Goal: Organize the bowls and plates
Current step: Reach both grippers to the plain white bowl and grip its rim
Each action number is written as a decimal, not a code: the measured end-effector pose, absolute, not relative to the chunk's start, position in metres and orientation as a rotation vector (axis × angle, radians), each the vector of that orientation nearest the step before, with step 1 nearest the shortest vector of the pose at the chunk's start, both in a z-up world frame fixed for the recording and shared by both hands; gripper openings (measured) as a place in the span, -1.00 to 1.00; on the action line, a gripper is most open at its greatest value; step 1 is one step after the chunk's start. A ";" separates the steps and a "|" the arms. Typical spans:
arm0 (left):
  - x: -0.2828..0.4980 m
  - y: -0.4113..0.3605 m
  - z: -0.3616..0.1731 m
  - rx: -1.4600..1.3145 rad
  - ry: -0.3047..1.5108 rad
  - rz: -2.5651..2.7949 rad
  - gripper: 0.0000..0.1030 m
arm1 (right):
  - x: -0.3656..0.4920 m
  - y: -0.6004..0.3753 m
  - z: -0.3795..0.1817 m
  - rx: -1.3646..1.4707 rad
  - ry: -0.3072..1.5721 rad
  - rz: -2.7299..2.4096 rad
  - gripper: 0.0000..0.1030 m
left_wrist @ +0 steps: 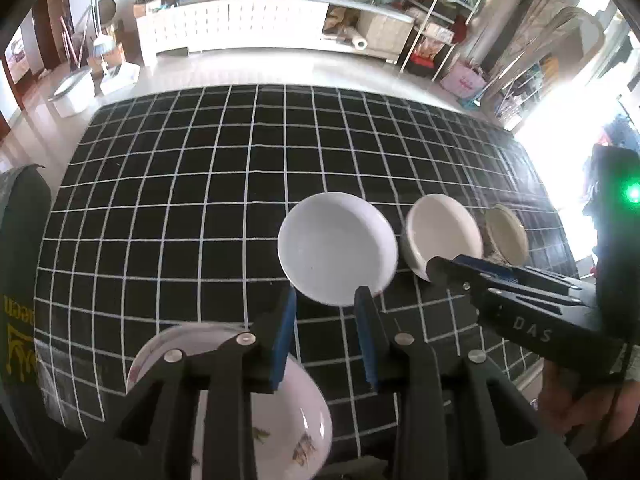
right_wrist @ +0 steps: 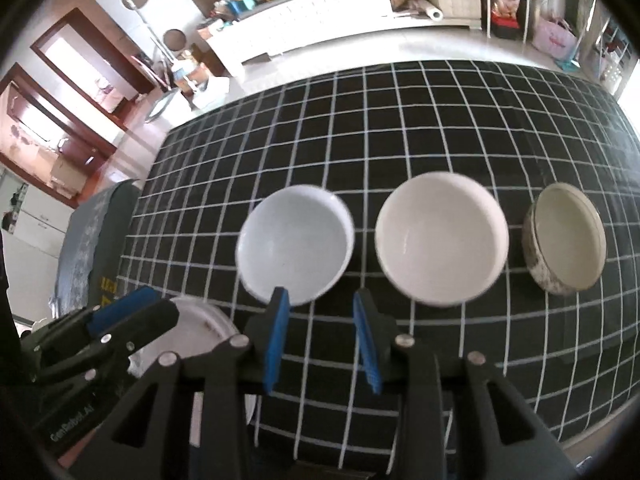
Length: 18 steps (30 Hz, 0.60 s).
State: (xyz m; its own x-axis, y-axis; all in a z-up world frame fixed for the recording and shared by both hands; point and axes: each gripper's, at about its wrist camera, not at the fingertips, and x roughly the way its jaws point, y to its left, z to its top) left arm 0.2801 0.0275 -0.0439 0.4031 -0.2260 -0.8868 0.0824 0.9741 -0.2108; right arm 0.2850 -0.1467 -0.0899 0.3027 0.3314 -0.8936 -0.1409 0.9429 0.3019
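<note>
three bowls (right_wrist: 442, 238), one plate (left_wrist: 280, 420)

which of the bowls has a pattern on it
The floral bowl nearest the table edge, under the left claw; the three in the row look plain inside.

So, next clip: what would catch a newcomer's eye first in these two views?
Most striking is the black cloth with a white grid covering the table, with three bowls in a row on it: a white bowl on the left, a cream bowl in the middle and a speckled bowl on the right. Nearer the left gripper, a flower-patterned dish lies at the cloth's near edge. Both grippers' blue-padded jaws stand apart and empty.
</note>
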 end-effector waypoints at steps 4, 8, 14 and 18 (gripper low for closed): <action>0.306 0.031 -0.065 -0.172 1.201 -0.200 -0.46 | 0.303 -0.140 -0.103 0.159 1.257 0.314 -0.27; 0.324 0.033 -0.083 -0.202 1.241 -0.199 -0.46 | 0.319 -0.134 -0.118 0.123 1.285 0.302 -0.27; 0.336 0.036 -0.106 -0.209 1.262 -0.183 -0.46 | 0.333 -0.135 -0.133 0.105 1.297 0.296 -0.27; 0.338 0.036 -0.116 -0.220 1.261 -0.180 -0.46 | 0.336 -0.133 -0.140 0.085 1.306 0.294 -0.27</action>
State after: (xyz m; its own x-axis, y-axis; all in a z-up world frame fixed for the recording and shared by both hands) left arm 0.3379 0.0359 -0.1160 0.2957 -0.2542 -0.9208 0.0134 0.9650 -0.2621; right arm 0.3363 -0.1331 -0.1398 0.2304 0.2613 -0.9374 -0.1658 0.9597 0.2268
